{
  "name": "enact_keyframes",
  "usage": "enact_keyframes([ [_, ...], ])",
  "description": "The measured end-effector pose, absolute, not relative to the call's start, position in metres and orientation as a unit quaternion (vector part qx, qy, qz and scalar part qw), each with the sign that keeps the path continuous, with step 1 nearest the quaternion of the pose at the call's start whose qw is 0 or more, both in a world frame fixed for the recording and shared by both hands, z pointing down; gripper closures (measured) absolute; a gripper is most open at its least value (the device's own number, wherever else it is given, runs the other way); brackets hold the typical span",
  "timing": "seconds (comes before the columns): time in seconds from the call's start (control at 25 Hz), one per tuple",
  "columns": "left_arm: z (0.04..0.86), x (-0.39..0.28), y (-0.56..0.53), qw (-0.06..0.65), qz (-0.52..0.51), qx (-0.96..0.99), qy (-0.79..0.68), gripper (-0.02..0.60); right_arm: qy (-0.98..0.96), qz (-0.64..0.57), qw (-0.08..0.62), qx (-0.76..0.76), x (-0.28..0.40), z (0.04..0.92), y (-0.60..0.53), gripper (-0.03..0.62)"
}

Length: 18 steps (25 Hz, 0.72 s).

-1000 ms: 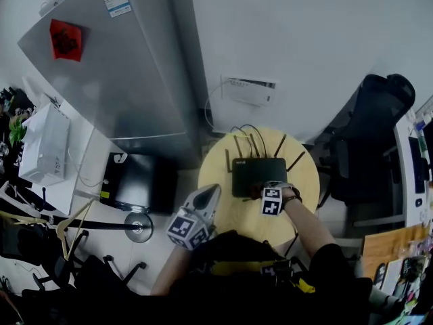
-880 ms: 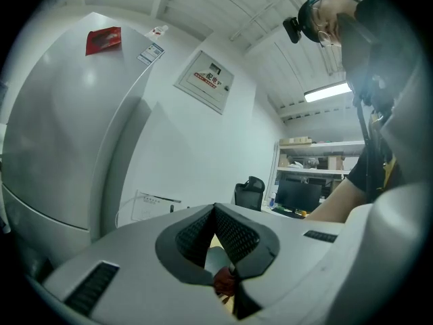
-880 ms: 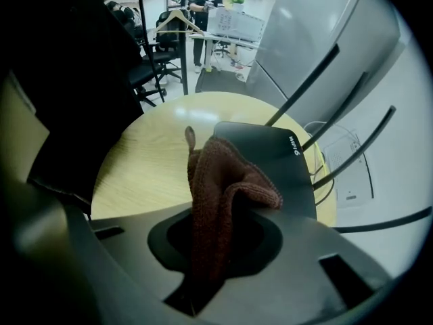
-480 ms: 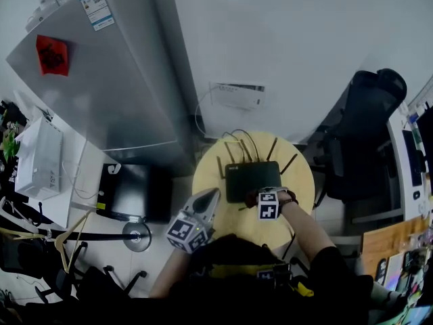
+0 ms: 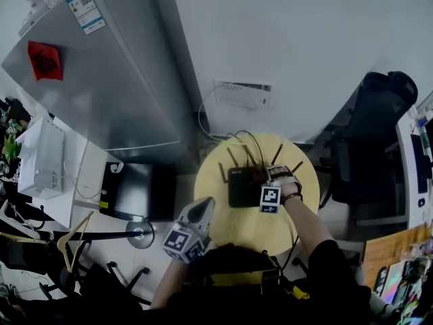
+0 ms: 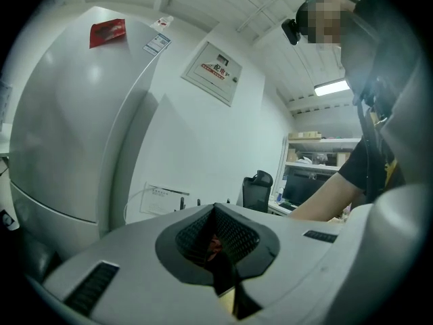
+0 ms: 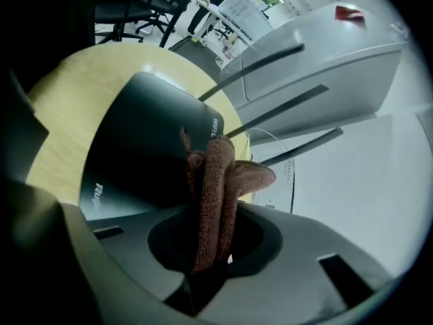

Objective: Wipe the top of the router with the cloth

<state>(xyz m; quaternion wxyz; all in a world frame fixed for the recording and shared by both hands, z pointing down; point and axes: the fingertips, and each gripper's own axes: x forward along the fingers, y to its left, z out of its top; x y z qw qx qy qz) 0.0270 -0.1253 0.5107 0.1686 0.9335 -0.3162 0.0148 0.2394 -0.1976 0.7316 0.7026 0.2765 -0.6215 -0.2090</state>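
A: What does the head view give?
B: A black router (image 5: 240, 188) sits on the round yellow worktop (image 5: 254, 225). The right tool (image 5: 269, 176) is over the router's far right part, with a brown cloth (image 5: 260, 175) at its tip. The left tool (image 5: 201, 210) hangs at the worktop's near left edge, apart from the router.
A: Left gripper view?
B: Its 2 jaws meet at the tip with nothing between, aimed towards a grey fridge (image 6: 61, 147).
A: Right gripper view?
B: The jaws are clamped on the cloth, whose bunched free end reaches over the router's top beside the antennas (image 7: 260, 66).
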Motion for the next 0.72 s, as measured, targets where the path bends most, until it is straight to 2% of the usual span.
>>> enact_keyframes([
  [0.2,0.518,0.013,-0.130,0.178,0.012,0.923,-0.342,0.590,-0.619,-0.136,0.694,0.342,0.255,0.729,-0.219,0.531],
  [0.72,0.523,0.027,-0.130,0.178,0.022,0.922,-0.343,0.591,-0.650,-0.055,0.680,0.335,0.260,0.744,-0.199,0.531],
])
